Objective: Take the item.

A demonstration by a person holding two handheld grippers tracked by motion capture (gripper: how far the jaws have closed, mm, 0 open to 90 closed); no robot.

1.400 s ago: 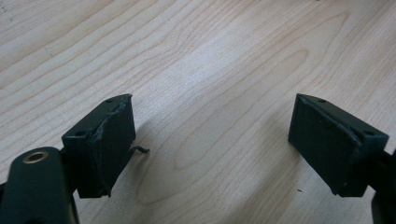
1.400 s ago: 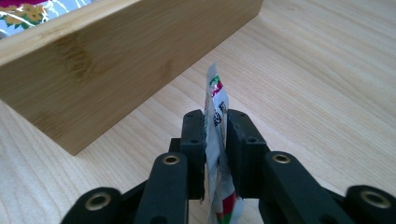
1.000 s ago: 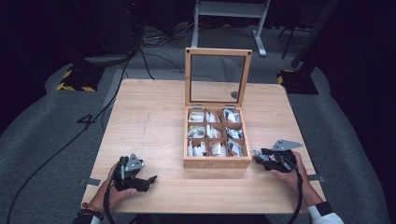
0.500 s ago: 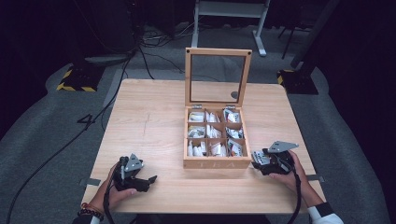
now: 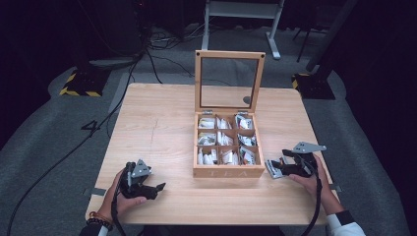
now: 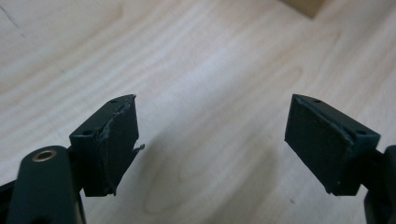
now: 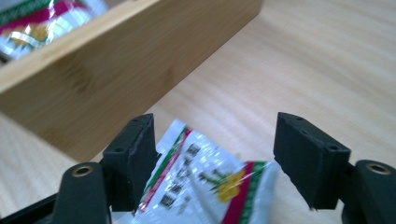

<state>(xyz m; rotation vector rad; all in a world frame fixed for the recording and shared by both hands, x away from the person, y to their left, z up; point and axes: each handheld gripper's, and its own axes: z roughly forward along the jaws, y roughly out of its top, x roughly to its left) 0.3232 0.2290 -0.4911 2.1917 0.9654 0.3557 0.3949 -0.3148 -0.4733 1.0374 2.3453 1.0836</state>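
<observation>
The table [image 5: 162, 128] is pale, smooth matt wood. The tea box [image 5: 227, 172] is light wood with a clear glazed lid [image 5: 229, 82]. Between the right gripper's [image 7: 215, 163] matt black jaws lies a glossy, crinkled foil sachet [image 7: 205, 186].

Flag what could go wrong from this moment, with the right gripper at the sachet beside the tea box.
1. The shiny foil tea sachet lies flat on the wooden table between the open right gripper; closing may just slide or crumple it.
2. It sits close to the compartmented wooden tea box's side wall, so a jaw could bump the box.
3. The upright glass-paned lid might drop shut if jolted.
</observation>
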